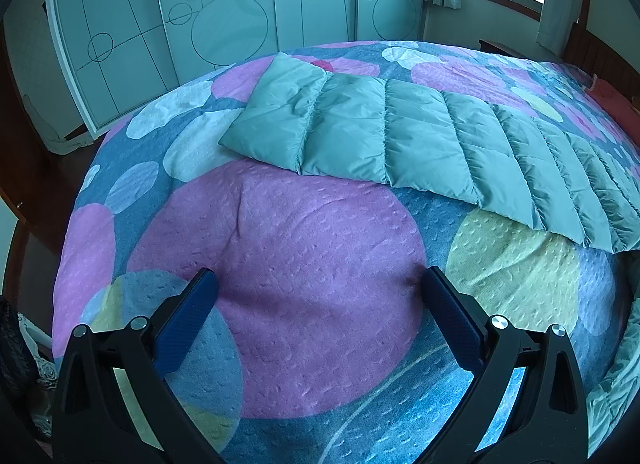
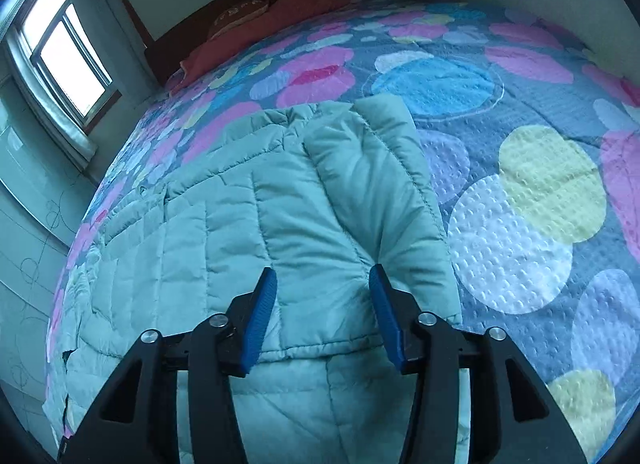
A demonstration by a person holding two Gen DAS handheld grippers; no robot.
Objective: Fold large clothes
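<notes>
Your puffer jacket [image 2: 224,232] lies flat on the patterned bed [image 2: 532,199], one sleeve [image 1: 360,127] stretched out, folding barely begun.
Left tongs [image 1: 316,288] and right tongs [image 2: 322,284] both stand apart, gripping nothing; next, clamp a jacket edge.

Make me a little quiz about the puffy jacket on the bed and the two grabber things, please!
1. True or false: the left gripper is holding the puffy jacket.
2. Which thing lies right under the right gripper? A) the red pillow B) the jacket C) the window
3. Fill in: the jacket's sleeve lies stretched out on the bedspread, which has a pattern of big coloured ____.

Key
1. False. Its jaws are wide apart over bare bedspread, away from the sleeve.
2. B. The jaws are apart with jacket fabric showing between them, not pinched.
3. Circles.
</notes>
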